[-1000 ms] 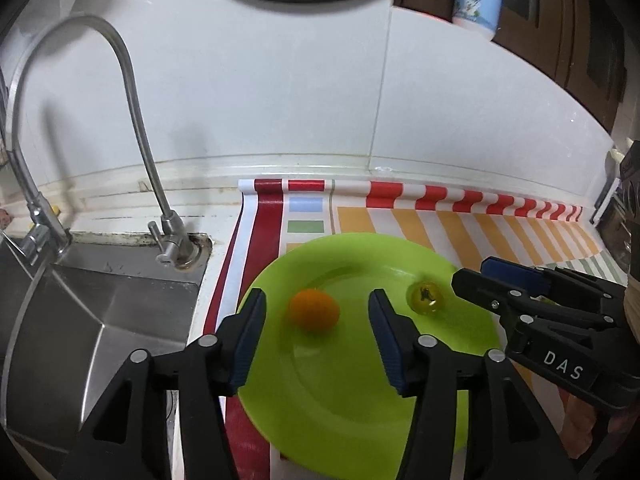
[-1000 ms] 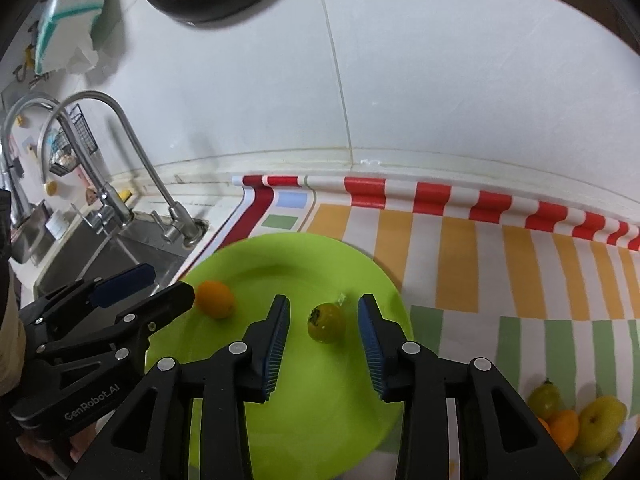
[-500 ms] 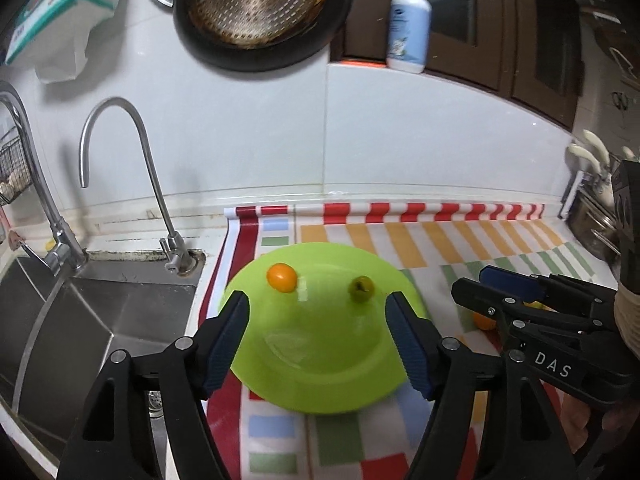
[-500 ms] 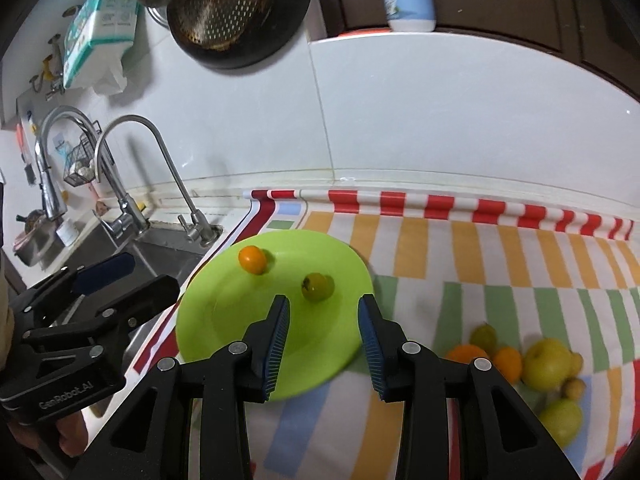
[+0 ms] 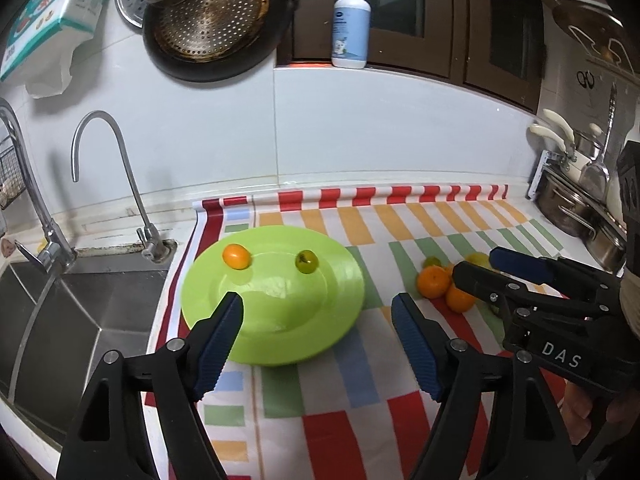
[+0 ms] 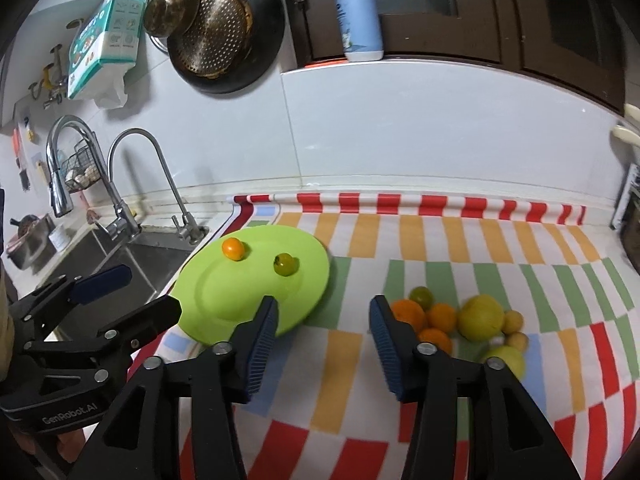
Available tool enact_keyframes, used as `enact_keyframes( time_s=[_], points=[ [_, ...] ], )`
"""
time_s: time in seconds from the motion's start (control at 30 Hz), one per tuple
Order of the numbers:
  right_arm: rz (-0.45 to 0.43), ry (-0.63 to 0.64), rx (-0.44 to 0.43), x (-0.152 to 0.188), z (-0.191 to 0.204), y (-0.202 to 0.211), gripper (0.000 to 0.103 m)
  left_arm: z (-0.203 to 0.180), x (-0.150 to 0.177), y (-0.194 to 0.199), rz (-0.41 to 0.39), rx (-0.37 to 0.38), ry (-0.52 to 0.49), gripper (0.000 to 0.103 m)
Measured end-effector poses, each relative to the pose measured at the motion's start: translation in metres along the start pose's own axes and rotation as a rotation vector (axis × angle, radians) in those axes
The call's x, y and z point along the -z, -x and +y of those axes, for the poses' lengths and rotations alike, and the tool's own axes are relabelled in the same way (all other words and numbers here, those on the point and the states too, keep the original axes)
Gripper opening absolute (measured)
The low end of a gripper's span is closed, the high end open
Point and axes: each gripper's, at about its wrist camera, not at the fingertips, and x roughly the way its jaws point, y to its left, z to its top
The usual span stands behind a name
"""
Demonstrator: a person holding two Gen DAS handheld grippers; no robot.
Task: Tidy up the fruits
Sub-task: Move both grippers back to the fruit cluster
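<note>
A kitchen bench (image 5: 360, 412) runs under a white tiled wall, covered by a checked and striped cloth (image 6: 480, 248) in red, orange and green, with a steel sink (image 5: 80, 304) and two curved taps to the far left of both tools. A dark pan holding a perforated strainer (image 5: 208, 20) hangs on the wall above, and a soap pump bottle (image 6: 358, 16) stands on the ledge.

The left tool (image 5: 316, 340) hangs above the bench with its blue-padded fingers spread wide and holding nothing. Just ahead of it lies a lime-green plate (image 5: 272, 320), its near rim between the fingertips. On the far part of the plate sit a small orange fruit (image 5: 236, 256) ahead and left, and a small green fruit (image 5: 307, 261) almost straight ahead, the two apart from each other.

The right tool (image 6: 322, 328) is likewise spread and empty. The plate (image 6: 224, 300) lies ahead to its left. Close by its right finger is a heap of fruit (image 6: 460, 324): oranges (image 6: 408, 314), a green one, a large yellow one (image 6: 480, 317) and smaller yellow ones, touching one another on the cloth.
</note>
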Motion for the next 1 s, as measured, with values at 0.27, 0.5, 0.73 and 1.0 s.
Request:
enact_keyframes(
  time_s=[0.27,0.5,0.73,1.0],
  points=[
    [-0.021,-0.034,0.043,0.012,-0.024,0.026,0.054,-0.032,0.005,0.008,-0.023,0.038,-0.045,0.079],
    [-0.027,-0.055,0.107,0.022,-0.051,0.044,0.054,-0.06,0.007,0.007,-0.052,0.085,-0.083,0.08],
    [-0.022,-0.088,0.163,0.029,-0.076,0.05,0.054,-0.083,0.01,-0.006,-0.049,0.139,-0.132,0.08],
    [0.017,-0.105,0.208,0.041,-0.097,0.04,0.054,-0.1,0.014,-0.03,-0.032,0.23,-0.161,0.08]
  ],
)
